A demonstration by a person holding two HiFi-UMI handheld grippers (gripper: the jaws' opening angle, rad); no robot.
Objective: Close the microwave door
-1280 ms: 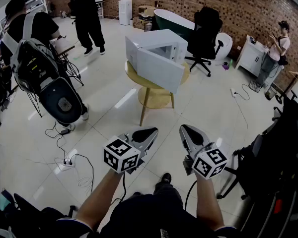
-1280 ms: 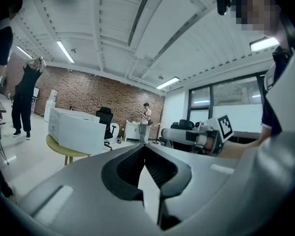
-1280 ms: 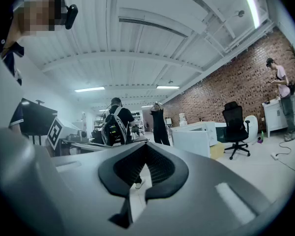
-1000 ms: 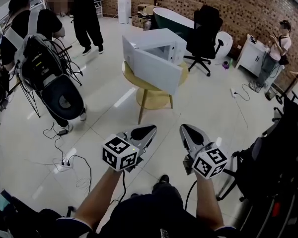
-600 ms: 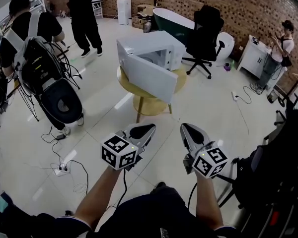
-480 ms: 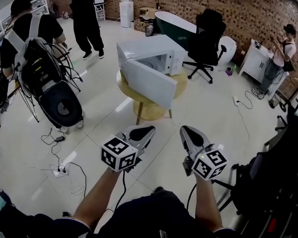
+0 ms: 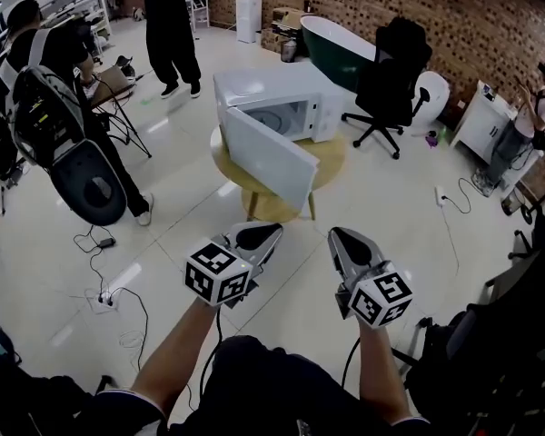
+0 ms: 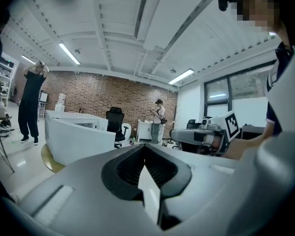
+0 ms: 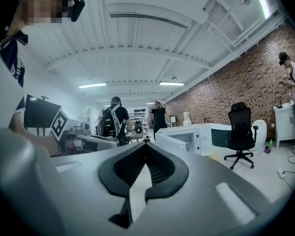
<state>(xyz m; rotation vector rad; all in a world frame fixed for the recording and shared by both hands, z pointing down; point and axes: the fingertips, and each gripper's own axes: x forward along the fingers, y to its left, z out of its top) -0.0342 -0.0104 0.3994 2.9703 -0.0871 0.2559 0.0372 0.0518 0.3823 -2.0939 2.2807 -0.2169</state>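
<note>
Head view: the white microwave sits on a round wooden tabletop, its door swung wide open towards the camera. Both grippers are held out in front of the microwave and well apart from it, above the tiled floor. The left gripper and the right gripper are side by side, and each points towards the microwave. A black office chair stands to the right of the microwave, and a person in black stands to its left.

Left gripper view: the fingers are closed tip to tip with nothing between them. The microwave lies ahead and to the left of the tips, out of reach. The right gripper shows at the right.

Right gripper view: the right gripper's fingers are pressed together and empty. The microwave lies ahead and slightly right of the tips, with the chair to its right.
</note>
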